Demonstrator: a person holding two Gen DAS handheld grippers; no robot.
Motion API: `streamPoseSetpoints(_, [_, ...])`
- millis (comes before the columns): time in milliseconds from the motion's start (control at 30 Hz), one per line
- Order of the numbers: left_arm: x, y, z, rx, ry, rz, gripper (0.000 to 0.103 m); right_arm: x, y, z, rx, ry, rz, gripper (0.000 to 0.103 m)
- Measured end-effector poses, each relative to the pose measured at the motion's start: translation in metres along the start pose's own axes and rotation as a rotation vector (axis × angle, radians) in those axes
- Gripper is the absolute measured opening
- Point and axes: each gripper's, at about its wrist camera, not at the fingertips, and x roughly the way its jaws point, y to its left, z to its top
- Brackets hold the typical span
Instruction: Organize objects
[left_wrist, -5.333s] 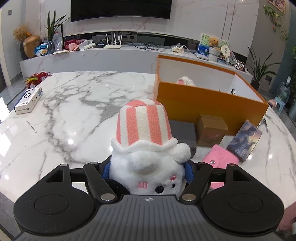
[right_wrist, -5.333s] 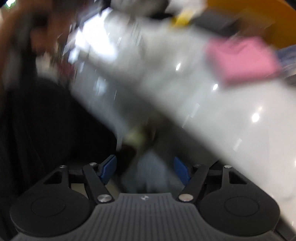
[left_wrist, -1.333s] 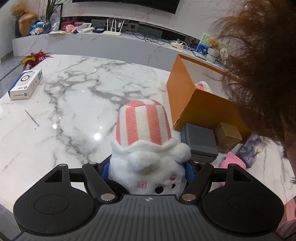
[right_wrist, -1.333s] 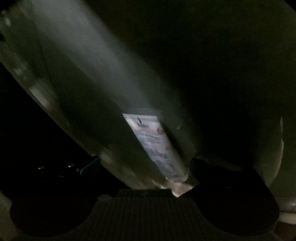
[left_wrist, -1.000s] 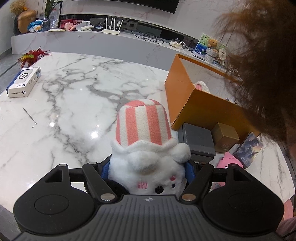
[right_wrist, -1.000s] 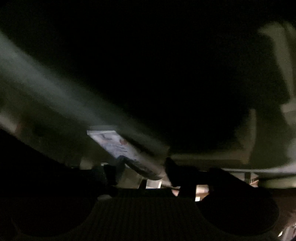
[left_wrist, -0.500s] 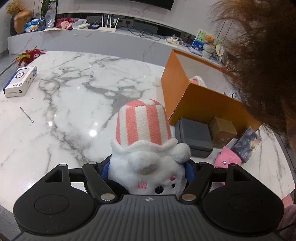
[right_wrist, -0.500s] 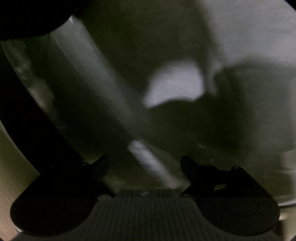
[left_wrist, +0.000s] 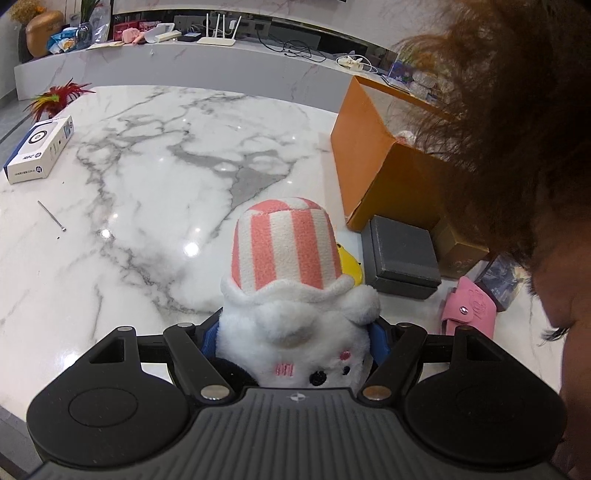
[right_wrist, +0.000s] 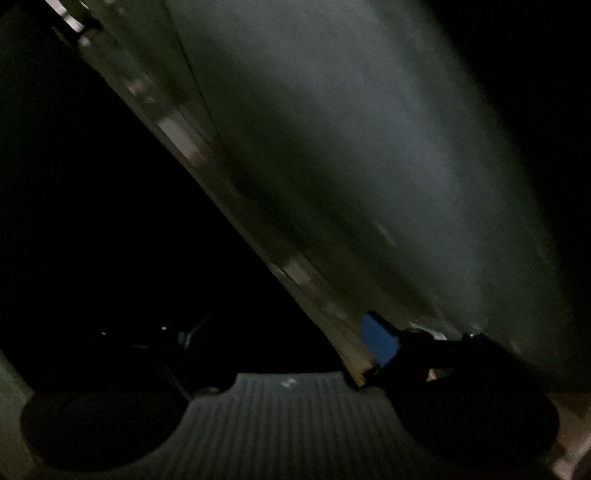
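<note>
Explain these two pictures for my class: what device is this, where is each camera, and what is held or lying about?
A person holds a two-fingered gripper in each hand; each has a camera looking along its jaws. The left gripper is shut on a plush toy above a marble table. On the table: an orange box, grey box, brown box, pink pouch, white carton. The person's hair intrudes at right. The right view is dark and blurred; only one blue pad shows.

Left wrist overlooks table (left_wrist: 147, 155); right wrist dark.
</note>
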Motion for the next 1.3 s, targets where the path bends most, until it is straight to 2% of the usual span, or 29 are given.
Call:
streamPoseSetpoints(33, [-0.004, -0.001, -0.001, 0.005, -0.004, -0.003, 0.086, 0.007, -0.003, -0.009, -0.019, 0.057, -0.089, 0.084])
streamPoseSetpoints(100, [-0.010, -0.002, -0.003, 0.009, -0.010, 0.003, 0.086, 0.012, -0.006, -0.025, -0.060, 0.087, -0.201, 0.082])
streamPoseSetpoints(167, [-0.014, -0.002, -0.006, 0.008, -0.008, 0.028, 0.086, 0.006, -0.016, -0.036, -0.027, 0.017, -0.240, 0.082])
streamPoseSetpoints(267, [-0.020, -0.005, -0.009, 0.009, -0.021, 0.040, 0.086, -0.029, -0.030, -0.054, 0.055, -0.093, -0.302, 0.084])
streamPoseSetpoints(333, [-0.024, -0.011, -0.009, 0.021, -0.033, 0.029, 0.086, -0.059, -0.045, -0.069, 0.139, -0.176, -0.298, 0.091])
streamPoseSetpoints(400, [-0.027, -0.018, -0.008, 0.038, -0.037, 0.014, 0.086, -0.087, -0.066, -0.094, 0.256, -0.292, -0.233, 0.102])
streamPoseSetpoints(467, [-0.028, -0.023, -0.008, 0.045, -0.035, 0.008, 0.086, -0.060, -0.097, -0.114, 0.374, -0.344, -0.115, 0.102])
streamPoseSetpoints(500, [-0.028, -0.025, -0.007, 0.046, -0.035, 0.008, 0.086, -0.056, -0.098, -0.117, 0.431, -0.339, -0.066, 0.102])
streamPoseSetpoints(600, [-0.032, -0.027, -0.007, 0.042, -0.047, 0.003, 0.086, -0.033, -0.089, -0.107, 0.526, -0.304, -0.056, 0.102])
streamPoseSetpoints(733, [-0.035, -0.024, -0.009, 0.037, -0.056, 0.003, 0.086, -0.010, -0.087, -0.073, 0.628, -0.259, -0.064, 0.102])
streamPoseSetpoints(833, [-0.034, -0.017, -0.009, 0.028, -0.053, 0.010, 0.086, -0.011, -0.089, -0.056, 0.653, -0.185, -0.146, 0.102])
streamPoseSetpoints(933, [-0.033, -0.003, -0.007, 0.004, -0.050, 0.013, 0.086, -0.024, -0.088, -0.058, 0.731, -0.162, -0.193, 0.102])
streamPoseSetpoints(1067, [-0.026, 0.020, -0.006, -0.034, -0.023, 0.037, 0.086, -0.022, -0.082, -0.047, 0.790, -0.052, -0.346, 0.102])
streamPoseSetpoints(1167, [-0.027, 0.034, -0.004, -0.067, -0.024, 0.034, 0.086, -0.019, -0.087, -0.049, 0.812, -0.069, -0.290, 0.102])
streamPoseSetpoints(1200, [-0.028, 0.037, -0.003, -0.076, -0.029, 0.027, 0.086, -0.023, -0.088, -0.052, 0.814, -0.047, -0.297, 0.100])
streamPoseSetpoints(1267, [-0.031, 0.040, -0.003, -0.085, -0.039, 0.016, 0.086, -0.032, -0.090, -0.057, 0.842, -0.046, -0.286, 0.069])
streamPoseSetpoints(1300, [-0.032, 0.040, -0.002, -0.085, -0.042, 0.012, 0.086, -0.045, -0.090, -0.063, 0.868, -0.050, -0.278, 0.043])
